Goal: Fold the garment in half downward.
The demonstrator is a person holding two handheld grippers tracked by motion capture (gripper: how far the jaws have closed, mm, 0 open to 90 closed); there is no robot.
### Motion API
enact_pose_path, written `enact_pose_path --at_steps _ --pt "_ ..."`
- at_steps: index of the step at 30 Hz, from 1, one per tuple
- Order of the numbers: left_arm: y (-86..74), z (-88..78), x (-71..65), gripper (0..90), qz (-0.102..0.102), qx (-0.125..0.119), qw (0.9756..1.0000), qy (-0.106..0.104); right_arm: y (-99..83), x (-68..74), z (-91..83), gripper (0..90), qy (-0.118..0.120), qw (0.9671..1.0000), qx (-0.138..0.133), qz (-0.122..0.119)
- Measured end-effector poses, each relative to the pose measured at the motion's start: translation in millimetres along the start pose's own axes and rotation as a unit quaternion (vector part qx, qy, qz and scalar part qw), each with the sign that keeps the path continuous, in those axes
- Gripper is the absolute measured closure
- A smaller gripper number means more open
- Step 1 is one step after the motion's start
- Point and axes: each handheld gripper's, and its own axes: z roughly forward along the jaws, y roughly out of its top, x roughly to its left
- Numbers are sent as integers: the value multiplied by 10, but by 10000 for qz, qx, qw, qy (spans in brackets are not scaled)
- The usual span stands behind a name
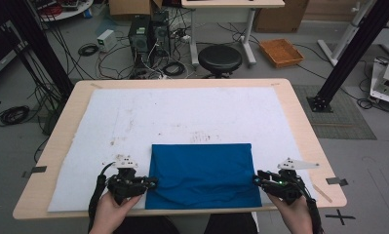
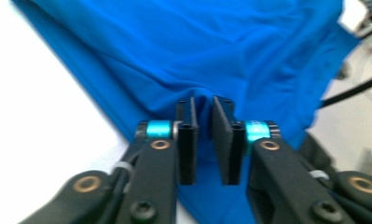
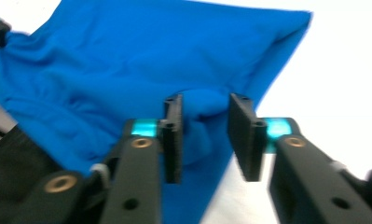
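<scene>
Two tools are flanking the blue cloth point(image 1: 204, 175), which is lying folded into a rectangle on the white mat point(image 1: 182, 117) at the near edge of the bench point(image 1: 309, 146), so the fold is looking largely complete. The left tool point(image 2: 204, 109) and right tool point(image 3: 207, 107) are standing spread, each with a soft, wrinkled fabric ridge loose between its flat black jaws, and the release and pull-back are looking unfinished.

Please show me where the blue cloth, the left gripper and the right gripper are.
cloth point(image 1: 202, 173): high view, middle of its top layer.
left gripper point(image 1: 153, 183): high view, jaw tips at the cloth's left edge.
right gripper point(image 1: 257, 180): high view, jaw tips at the cloth's right edge.
</scene>
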Motion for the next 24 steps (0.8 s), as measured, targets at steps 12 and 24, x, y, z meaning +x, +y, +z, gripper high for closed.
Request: enact_pose_path --at_steps 12,24 --pt "-62 -44 -181 722 455 -194 9986 207 -189 697 239 756 495 9830 266 -1747" --pt "-79 -72 -194 721 475 -269 9985 70 -185 728 267 900 630 9844 386 -1598"
